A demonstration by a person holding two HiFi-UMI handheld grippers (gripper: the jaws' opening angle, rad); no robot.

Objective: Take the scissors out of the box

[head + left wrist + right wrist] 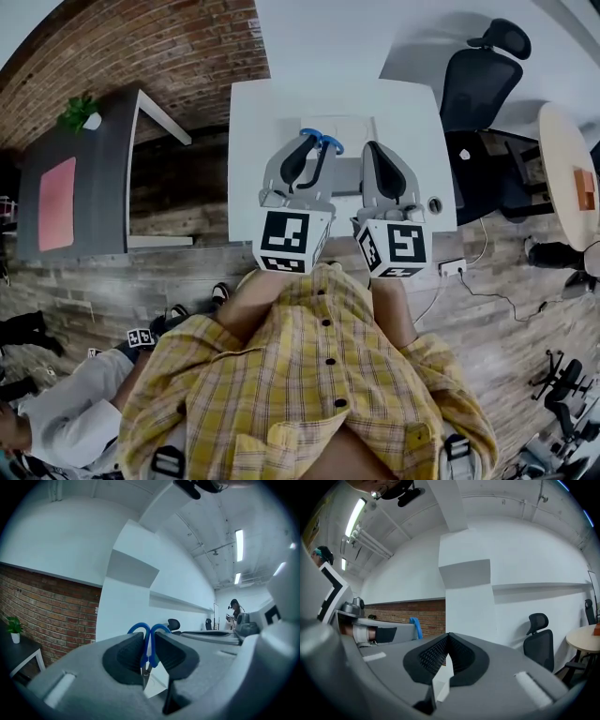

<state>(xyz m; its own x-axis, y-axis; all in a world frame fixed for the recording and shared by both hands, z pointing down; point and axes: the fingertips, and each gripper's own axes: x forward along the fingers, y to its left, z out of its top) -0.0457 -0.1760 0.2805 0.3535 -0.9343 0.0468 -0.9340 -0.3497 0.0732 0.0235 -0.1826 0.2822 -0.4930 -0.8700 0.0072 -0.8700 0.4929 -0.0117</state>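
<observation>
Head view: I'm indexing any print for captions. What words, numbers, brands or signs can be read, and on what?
None can be read.
The cube on the left gripper and the cube on the right gripper bear black-and-white square markers, not letters.
The scissors show no print.

White table [246, 150], free room and obstructions.
- Top, left strip: bare, open from near edge to far edge.
- Top, right strip: bare, apart from a small round fitting [433, 204] by the near right corner.
- Top, middle: taken up by the box [349, 129]. The left gripper [314, 142] and right gripper [375, 150] stand side by side above it, with only a narrow gap between them.
- Scissors [322, 141]: clamped in the left gripper, blue handles jutting toward the far edge.
- Left of table: a lane of floor, then the dark desk [89, 187].
- Off the far right corner: office chair [483, 80], standing clear.
- Floor at the near right corner: power strip [452, 267] and cable.
</observation>
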